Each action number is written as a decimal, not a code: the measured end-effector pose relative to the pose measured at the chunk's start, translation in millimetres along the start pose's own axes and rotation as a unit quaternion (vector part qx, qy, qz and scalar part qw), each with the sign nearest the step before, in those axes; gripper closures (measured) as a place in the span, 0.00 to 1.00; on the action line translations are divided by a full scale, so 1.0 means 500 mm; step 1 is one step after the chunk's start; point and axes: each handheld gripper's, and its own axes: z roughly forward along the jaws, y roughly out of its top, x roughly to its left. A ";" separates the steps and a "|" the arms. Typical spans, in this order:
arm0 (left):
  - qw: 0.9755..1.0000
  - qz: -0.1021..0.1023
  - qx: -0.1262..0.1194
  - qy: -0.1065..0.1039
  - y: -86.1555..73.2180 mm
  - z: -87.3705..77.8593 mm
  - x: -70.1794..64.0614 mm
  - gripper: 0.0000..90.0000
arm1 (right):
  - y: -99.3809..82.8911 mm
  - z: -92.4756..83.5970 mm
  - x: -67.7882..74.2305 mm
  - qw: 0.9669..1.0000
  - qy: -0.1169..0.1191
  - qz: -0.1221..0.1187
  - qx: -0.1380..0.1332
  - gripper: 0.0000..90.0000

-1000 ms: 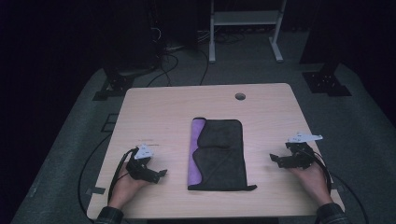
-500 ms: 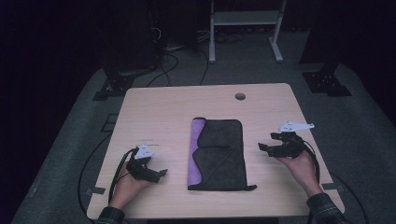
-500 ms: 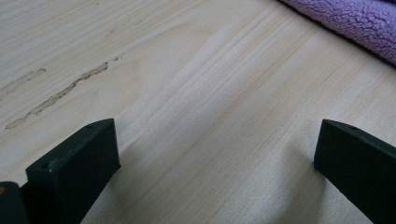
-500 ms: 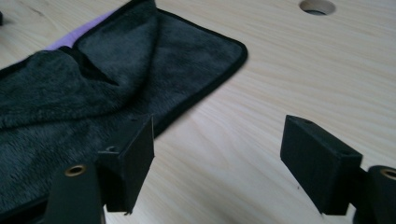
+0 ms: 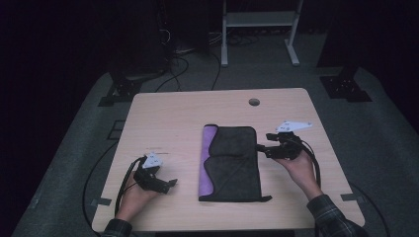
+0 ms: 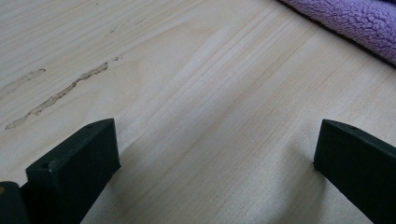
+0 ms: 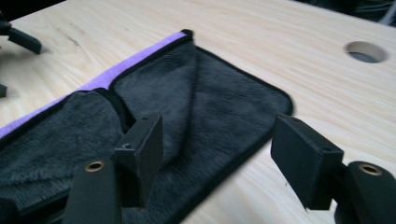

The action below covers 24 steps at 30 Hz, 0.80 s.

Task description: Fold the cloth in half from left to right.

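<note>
Black cloth (image 5: pixel 230 163), purple-lined, lies folded. Right hand-held gripper (image 5: pixel 260 148), jaws narrowing yet unclamped, straddles its three-o'clock edge; risk: pinching one layer only. Left hand-held gripper (image 5: pixel 171 183) spread.

Fleecy cloth (image 7: pixel 196 107), matt wood table (image 7: pixel 327 79).

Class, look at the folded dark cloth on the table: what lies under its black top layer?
Under the black layer of the cloth a purple layer shows along its left edge, resting on the table. Anything beneath the rest is covered.
</note>
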 end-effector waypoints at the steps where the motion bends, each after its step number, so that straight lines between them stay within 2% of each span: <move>1: 1.000 0.000 0.000 0.000 0.000 0.000 0.000 0.00 | 0.005 0.007 0.005 1.000 0.002 -0.002 0.002 0.37; 6: 1.000 -0.001 -0.001 0.000 0.000 0.000 0.000 0.00 | 0.028 0.039 0.027 1.000 0.010 -0.010 -0.005 0.39; 8: 1.000 0.000 0.000 0.000 0.000 0.000 0.000 0.00 | 0.036 0.055 0.036 1.000 0.017 -0.010 0.004 0.39; 13: 1.000 0.000 -0.001 0.000 0.000 0.000 0.000 0.00 | 0.056 0.096 0.061 0.999 0.028 -0.014 0.004 0.39; 14: 1.000 0.001 -0.001 0.000 0.000 0.000 0.000 0.00 | 0.060 0.114 0.072 0.999 0.030 -0.013 0.003 0.39; 15: 1.000 0.000 0.000 0.000 0.000 0.000 0.000 0.00 | 0.060 0.114 0.072 0.999 0.030 -0.013 0.003 0.39; 20: 1.000 0.001 -0.001 -0.001 0.000 0.000 0.001 0.00 | 0.064 0.161 0.101 0.999 0.037 -0.015 0.019 0.39; 24: 1.000 0.003 -0.001 -0.001 0.000 0.000 0.001 0.00 | 0.072 0.195 0.122 0.998 0.049 -0.030 0.034 0.38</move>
